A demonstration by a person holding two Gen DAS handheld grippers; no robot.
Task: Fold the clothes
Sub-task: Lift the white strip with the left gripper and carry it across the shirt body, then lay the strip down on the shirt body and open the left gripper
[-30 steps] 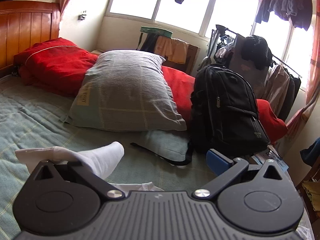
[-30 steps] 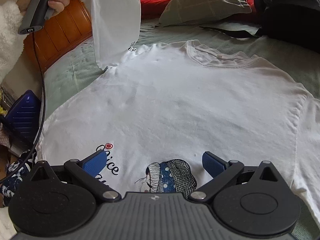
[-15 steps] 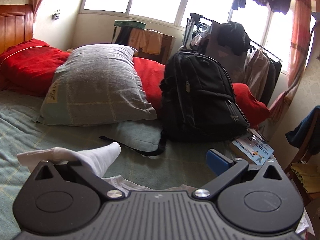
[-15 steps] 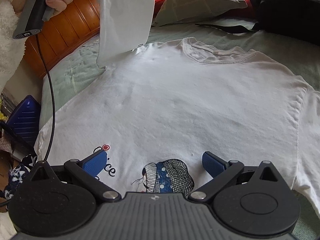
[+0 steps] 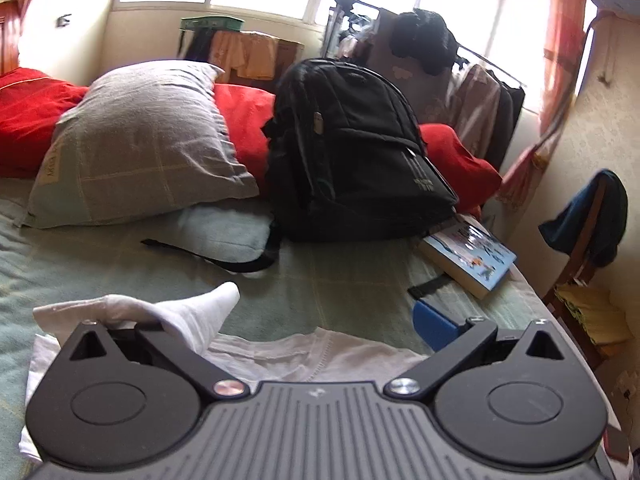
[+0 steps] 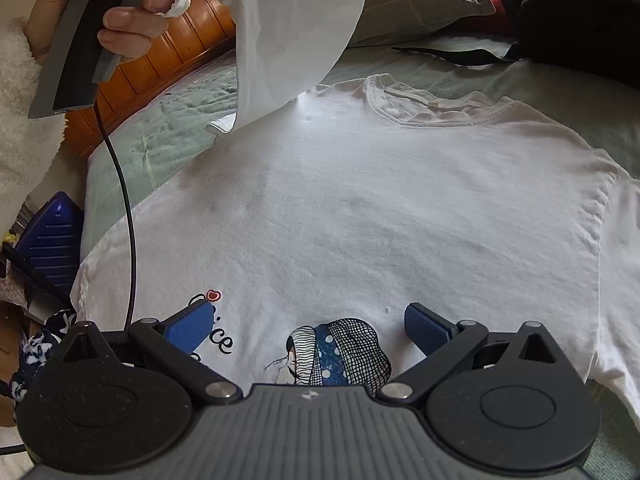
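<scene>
**T-shirt sleeve lifted by the left gripper, body flat on the bed**

T-shirt [image 6: 400,208], white with a printed figure near its hem, lies spread across the green bedspread [image 6: 180,120], filling the middle of the right wrist view. Its sleeve [image 6: 288,40] hangs raised at the upper left of that frame, draped from the left gripper [image 5: 326,312], which a hand [image 6: 120,12] holds. In the left wrist view the fabric covers only the left finger while the blue right pad stands far off, so a true grasp cannot be confirmed. The right gripper [image 6: 308,326] hovers low over the print, jaws spread wide and empty.
</scene>
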